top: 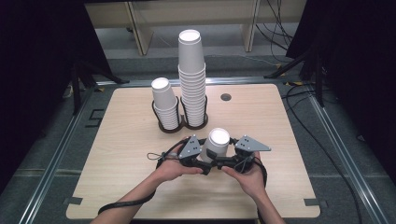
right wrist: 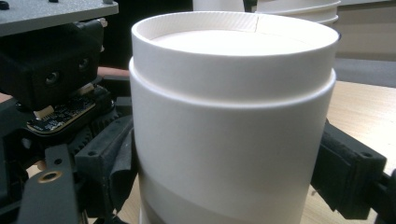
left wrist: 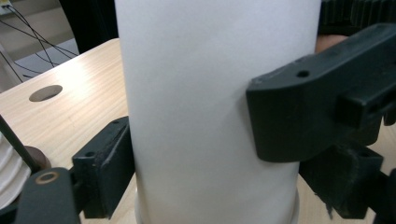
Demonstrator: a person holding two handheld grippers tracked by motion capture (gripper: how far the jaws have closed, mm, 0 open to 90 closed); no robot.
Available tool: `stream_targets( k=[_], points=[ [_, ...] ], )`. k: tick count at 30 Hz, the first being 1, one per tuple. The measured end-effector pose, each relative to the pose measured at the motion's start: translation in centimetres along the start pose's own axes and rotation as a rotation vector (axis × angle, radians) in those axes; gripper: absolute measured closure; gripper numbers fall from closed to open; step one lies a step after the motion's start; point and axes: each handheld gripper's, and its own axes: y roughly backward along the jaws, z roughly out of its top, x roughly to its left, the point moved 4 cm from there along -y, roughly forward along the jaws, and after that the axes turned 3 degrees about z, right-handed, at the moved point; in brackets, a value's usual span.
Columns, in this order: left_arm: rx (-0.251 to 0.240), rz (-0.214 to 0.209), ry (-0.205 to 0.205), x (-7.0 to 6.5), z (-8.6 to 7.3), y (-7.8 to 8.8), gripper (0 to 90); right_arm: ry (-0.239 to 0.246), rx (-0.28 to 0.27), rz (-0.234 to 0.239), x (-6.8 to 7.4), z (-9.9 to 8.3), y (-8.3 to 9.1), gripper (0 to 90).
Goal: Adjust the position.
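An upside-down white paper cup (top: 217,142) (left wrist: 210,93) (right wrist: 233,130) stands on the wooden table (top: 126,154) between both grippers. From the left comes my left gripper (top: 207,158) (left wrist: 224,179); its two jaws press against the cup's lower wall. Opposite it, my right gripper (top: 229,158) (right wrist: 229,168) reaches in from the right. Its jaws flank the same cup close beside the wall, and I see no squeeze on it. One right jaw overlaps the cup's edge in the left gripper view. A hand holds each gripper near the table's front.
Behind the cup a dark double holder (top: 182,125) carries a short stack of cups (top: 164,105) and a tall stack (top: 192,79). A round cable hole (top: 226,97) (left wrist: 45,92) lies at the back right. Cables trail off the front left edge.
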Motion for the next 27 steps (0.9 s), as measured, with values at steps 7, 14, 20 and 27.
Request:
stream_targets(
  k=[7, 14, 20, 27],
  points=[
    [0.01, 0.003, -0.025, 0.2, 0.0, 0.2, 19.3, 0.007, -0.004, -0.005, -0.2, 0.1, -0.2, 15.3],
    [0.006, 0.008, -0.033, 0.3, 0.1, 0.4, 20.9, -0.007, -0.011, 0.016, -0.1, 0.2, -0.3, 14.7],
    [0.009, 0.012, -0.033, 0.6, 0.1, 0.6, 21.4, -0.021, -0.002, 0.023, 0.0, 0.3, -0.3, 14.6],
    [0.014, 0.028, -0.029, 1.3, 0.0, 1.2, 21.6, -0.009, -0.014, 0.019, -0.2, 0.6, 0.2, 14.7]
  ],
)
